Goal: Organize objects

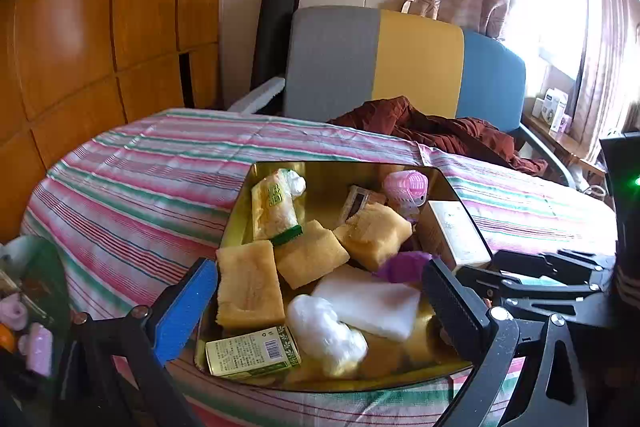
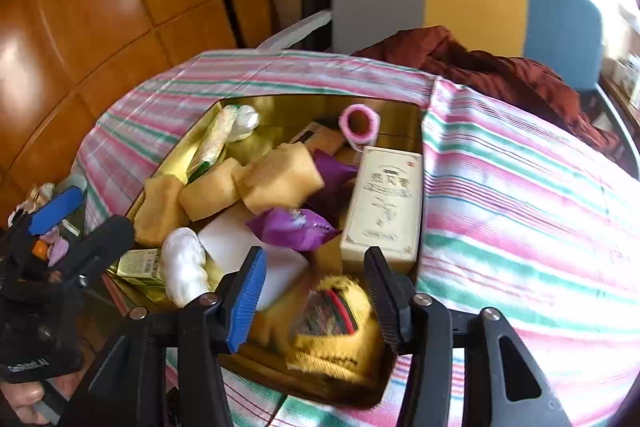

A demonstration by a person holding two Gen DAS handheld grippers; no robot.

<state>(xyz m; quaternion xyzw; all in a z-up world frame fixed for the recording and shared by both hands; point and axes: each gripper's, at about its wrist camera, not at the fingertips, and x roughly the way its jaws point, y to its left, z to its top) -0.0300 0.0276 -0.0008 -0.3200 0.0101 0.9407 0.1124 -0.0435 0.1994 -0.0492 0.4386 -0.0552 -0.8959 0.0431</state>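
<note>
A gold tray [image 1: 240, 211] on the striped cloth holds yellow sponges [image 1: 248, 287], a white foam block [image 1: 372, 303], a white plastic wad [image 1: 324, 335], a green-gold box [image 1: 252, 351], a cream box [image 2: 384, 211], a pink roller [image 2: 358, 125] and purple wrappers [image 2: 292, 227]. My left gripper [image 1: 320, 291] hangs open and wide over the tray's near half, its pads clear of the things below. My right gripper [image 2: 316, 287] stands open over a yellow pouch [image 2: 336, 331] lying in the tray's near corner, with a gap beside the blue pad.
Striped cloth [image 2: 520, 207] covers the surface around the tray. Behind stand a grey, yellow and blue chair back [image 1: 400, 63] with a red-brown garment [image 1: 440, 131] and a wooden wardrobe [image 1: 100, 27]. Small pink items [image 1: 36, 343] lie at the left edge.
</note>
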